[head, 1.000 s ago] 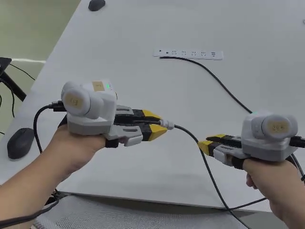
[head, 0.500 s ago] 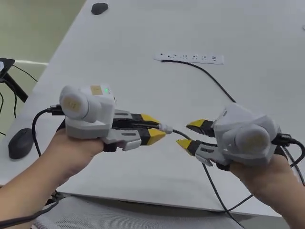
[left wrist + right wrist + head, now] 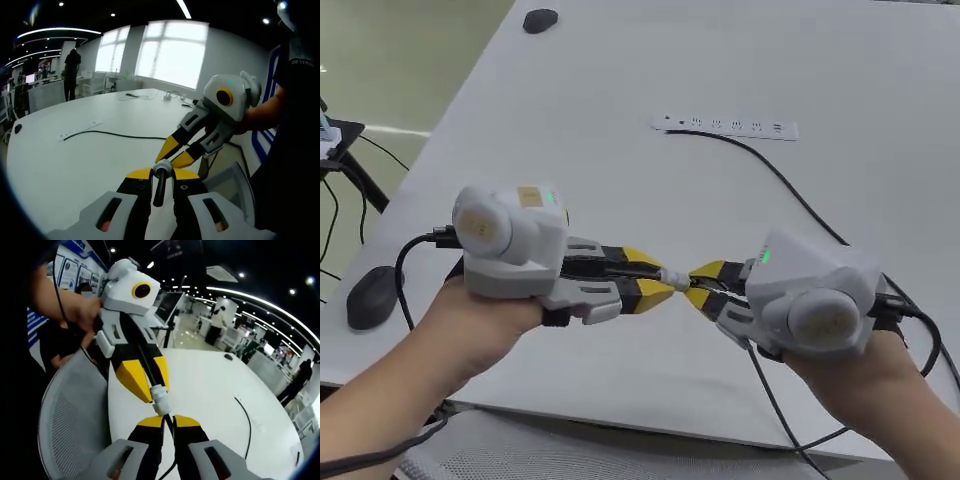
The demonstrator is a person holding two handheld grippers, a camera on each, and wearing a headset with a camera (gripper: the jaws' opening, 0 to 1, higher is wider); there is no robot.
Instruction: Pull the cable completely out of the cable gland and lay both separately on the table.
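Observation:
A small white cable gland (image 3: 672, 277) hangs in the air over the table's front edge, between two grippers that meet tip to tip. My left gripper (image 3: 663, 279) is shut on the gland (image 3: 161, 171), and a black stub runs back between its jaws. My right gripper (image 3: 693, 284) faces it, shut on the black cable (image 3: 760, 370) just behind the gland (image 3: 160, 396). In the right gripper view the cable (image 3: 170, 432) lies between that gripper's (image 3: 168, 420) yellow tips. Beyond the right gripper the cable droops below the table edge.
A white power strip (image 3: 725, 126) lies mid-table, its black cord (image 3: 790, 185) curving to the right. One dark mouse (image 3: 365, 298) sits at the left edge and another (image 3: 540, 20) at the far end. The mesh back of a chair (image 3: 470, 450) is below the front edge.
My right gripper swung in from the right, came up to the left gripper's tips and closed its jaws onto the cable behind the gland. The left gripper has held still.

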